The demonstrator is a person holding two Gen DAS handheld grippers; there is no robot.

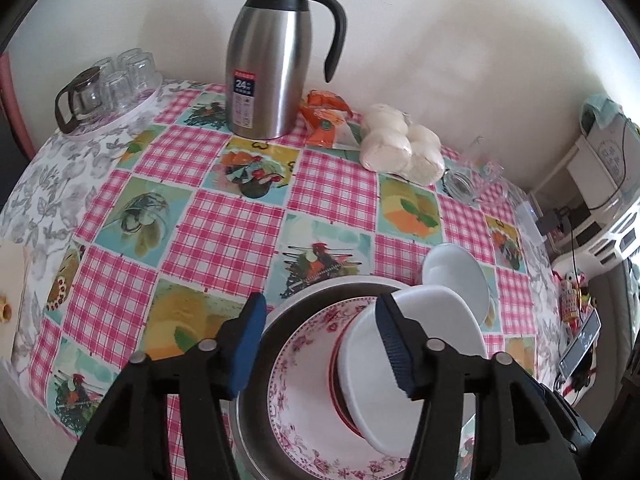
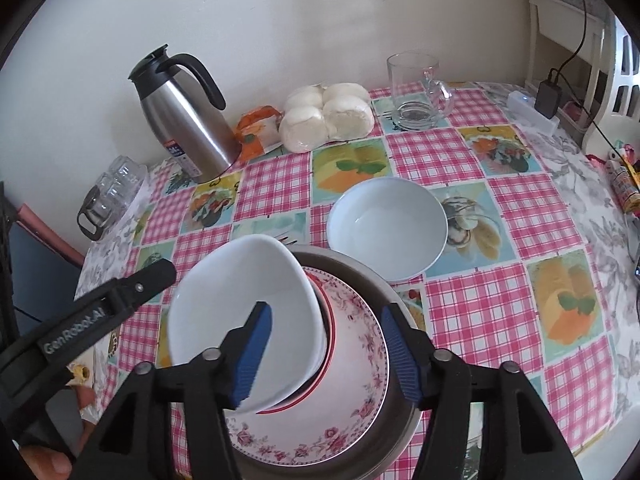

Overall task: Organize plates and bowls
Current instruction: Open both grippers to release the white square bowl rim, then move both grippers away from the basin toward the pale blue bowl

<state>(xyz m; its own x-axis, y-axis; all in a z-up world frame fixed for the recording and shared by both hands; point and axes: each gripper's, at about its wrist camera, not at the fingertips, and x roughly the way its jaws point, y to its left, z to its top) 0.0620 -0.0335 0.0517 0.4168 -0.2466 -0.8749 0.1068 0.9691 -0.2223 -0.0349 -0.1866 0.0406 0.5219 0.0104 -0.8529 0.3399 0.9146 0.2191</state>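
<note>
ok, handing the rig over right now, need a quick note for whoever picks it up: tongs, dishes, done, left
Left tongs: open, gripping nothing, over the stack.
Right tongs: open, astride the white bowl's wall, not pinching.
Stack so far: metal bowl, floral plate, red-rimmed bowl, white bowl tilted on top.
Second white bowl sits apart on the tablecloth, beyond the stack.
Left, probably: seat the tilted bowl, add the second.

Two white bowls (image 2: 244, 320) (image 2: 386, 224), one floral plate (image 2: 320, 420), one metal pan (image 2: 396, 432), one flask (image 2: 180, 120), one mug (image 2: 416, 92).
</note>
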